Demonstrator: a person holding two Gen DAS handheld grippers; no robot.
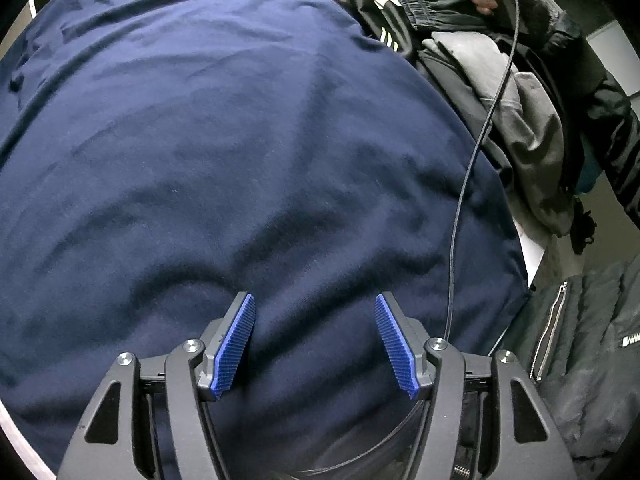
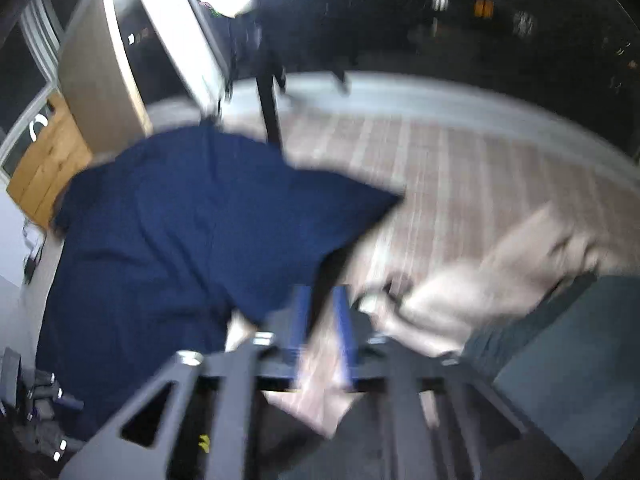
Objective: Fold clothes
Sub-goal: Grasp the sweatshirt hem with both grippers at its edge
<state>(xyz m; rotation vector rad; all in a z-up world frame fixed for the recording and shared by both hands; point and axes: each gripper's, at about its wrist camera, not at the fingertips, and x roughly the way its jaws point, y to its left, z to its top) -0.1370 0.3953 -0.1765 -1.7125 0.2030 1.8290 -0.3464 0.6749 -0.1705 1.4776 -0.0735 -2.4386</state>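
A navy blue shirt [image 1: 240, 140] lies spread flat and fills most of the left wrist view. My left gripper [image 1: 316, 304] hovers just over its near part, jaws wide open and empty. In the blurred right wrist view my right gripper [image 2: 322, 300] has its blue pads close together on a thin dark edge of the navy shirt [image 2: 192, 220], which hangs lifted above the floor.
A pile of black and grey clothes [image 1: 500, 80] lies to the right of the shirt, with a black cable [image 1: 480, 152] crossing it. A dark zipped jacket [image 1: 580, 340] is at lower right. The right wrist view shows wooden floor [image 2: 460, 168], a beige cloth [image 2: 480, 280] and a cabinet [image 2: 120, 72].
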